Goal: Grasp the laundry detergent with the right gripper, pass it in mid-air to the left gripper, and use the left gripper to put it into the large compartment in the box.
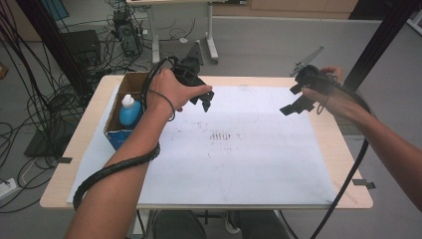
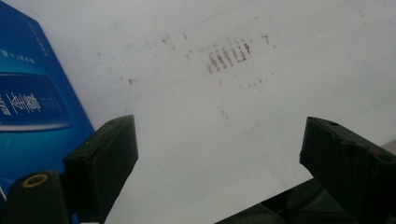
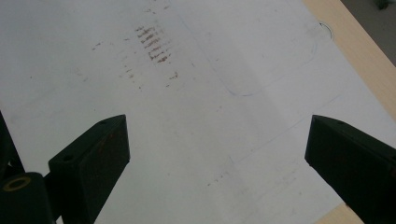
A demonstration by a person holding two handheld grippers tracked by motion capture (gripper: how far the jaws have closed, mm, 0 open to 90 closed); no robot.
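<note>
Left claw (image 2: 219,154) beside blue lettered box (image 2: 32,107)

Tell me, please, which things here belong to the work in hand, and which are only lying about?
In the work:
- left gripper, open, beside the box
- right gripper, open, over the sheet
- cardboard box
- blue bottle with white cap inside it
- white paper sheet

Lying about:
- computer tower and loose cables on the floor

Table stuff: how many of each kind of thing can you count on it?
White paper sheet: 1
Cardboard box: 1
Blue bottle with white cap: 1
Grippers held above it, left and right: 2
Total: 5
</note>
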